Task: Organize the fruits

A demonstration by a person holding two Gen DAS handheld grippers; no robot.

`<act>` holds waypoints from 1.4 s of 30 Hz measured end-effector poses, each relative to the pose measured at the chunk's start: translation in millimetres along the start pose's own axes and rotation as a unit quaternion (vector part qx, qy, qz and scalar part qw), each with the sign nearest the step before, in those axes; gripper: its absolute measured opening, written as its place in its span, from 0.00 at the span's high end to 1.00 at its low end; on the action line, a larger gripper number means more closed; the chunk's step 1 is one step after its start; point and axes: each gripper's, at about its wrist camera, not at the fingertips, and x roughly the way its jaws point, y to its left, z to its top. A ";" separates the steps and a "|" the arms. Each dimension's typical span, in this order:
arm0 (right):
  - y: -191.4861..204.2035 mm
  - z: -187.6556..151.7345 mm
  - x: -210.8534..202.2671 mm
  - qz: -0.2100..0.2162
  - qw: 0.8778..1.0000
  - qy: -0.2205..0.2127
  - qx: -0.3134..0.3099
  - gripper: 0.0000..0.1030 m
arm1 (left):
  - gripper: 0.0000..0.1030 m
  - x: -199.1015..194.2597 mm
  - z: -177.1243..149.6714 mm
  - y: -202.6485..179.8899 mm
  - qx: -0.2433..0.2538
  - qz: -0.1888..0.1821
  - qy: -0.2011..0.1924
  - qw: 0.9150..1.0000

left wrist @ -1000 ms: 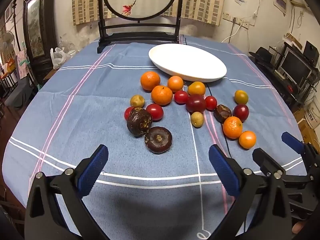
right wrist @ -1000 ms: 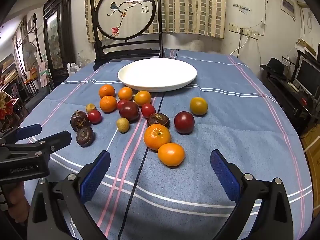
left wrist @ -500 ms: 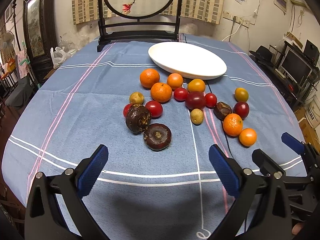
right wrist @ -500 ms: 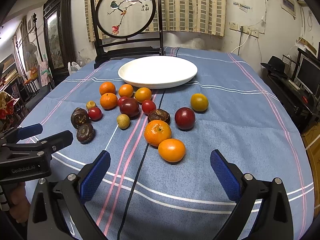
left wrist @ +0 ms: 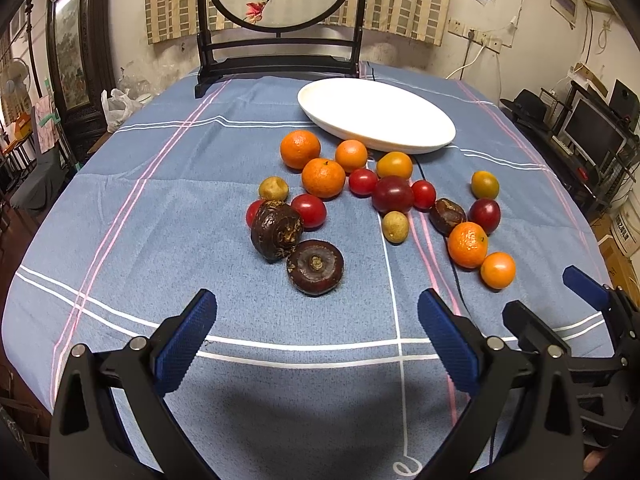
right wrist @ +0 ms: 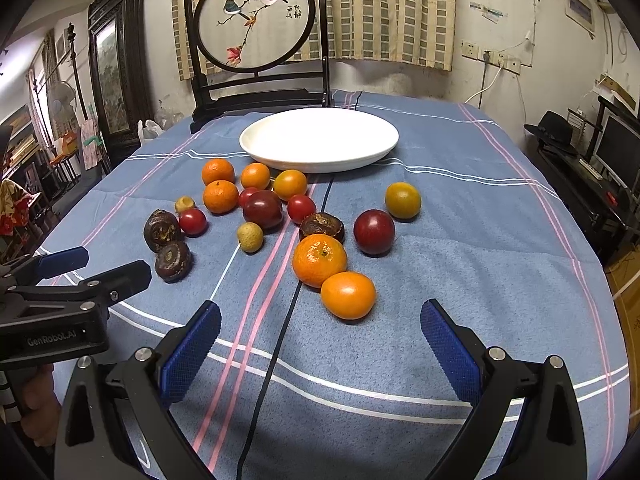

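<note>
Several fruits lie loose on the blue cloth in front of an empty white plate (left wrist: 376, 114) (right wrist: 320, 138): oranges, red tomatoes, dark plums, small tan fruits and dark brown water chestnuts. My left gripper (left wrist: 316, 320) is open, just short of a flat brown chestnut (left wrist: 315, 266) with a second chestnut (left wrist: 276, 230) behind it. My right gripper (right wrist: 320, 326) is open too, close behind the nearest orange (right wrist: 348, 295) and a mandarin (right wrist: 319, 260). The left gripper (right wrist: 84, 264) shows at the left edge of the right wrist view. Neither holds anything.
A dark wooden stand with a round painted screen (right wrist: 256, 20) sits at the table's far edge behind the plate. A black cable (right wrist: 280, 332) runs along the cloth toward me. Furniture and a monitor (left wrist: 592, 136) stand off to the right.
Both grippers have crept forward toward the fruit, which now looks slightly nearer. Both stay open; no fruit has moved.
</note>
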 end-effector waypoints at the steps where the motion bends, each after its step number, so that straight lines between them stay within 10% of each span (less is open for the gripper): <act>1: 0.1 0.4 -0.2 0.000 1.000 0.000 0.000 0.03 | 0.04 0.4 -0.5 0.2 0.000 0.001 0.000 1.000; 42: -0.9 -0.1 2.5 0.003 1.000 0.010 -0.002 0.03 | 0.04 5.8 -1.2 -2.6 0.004 0.001 0.008 1.000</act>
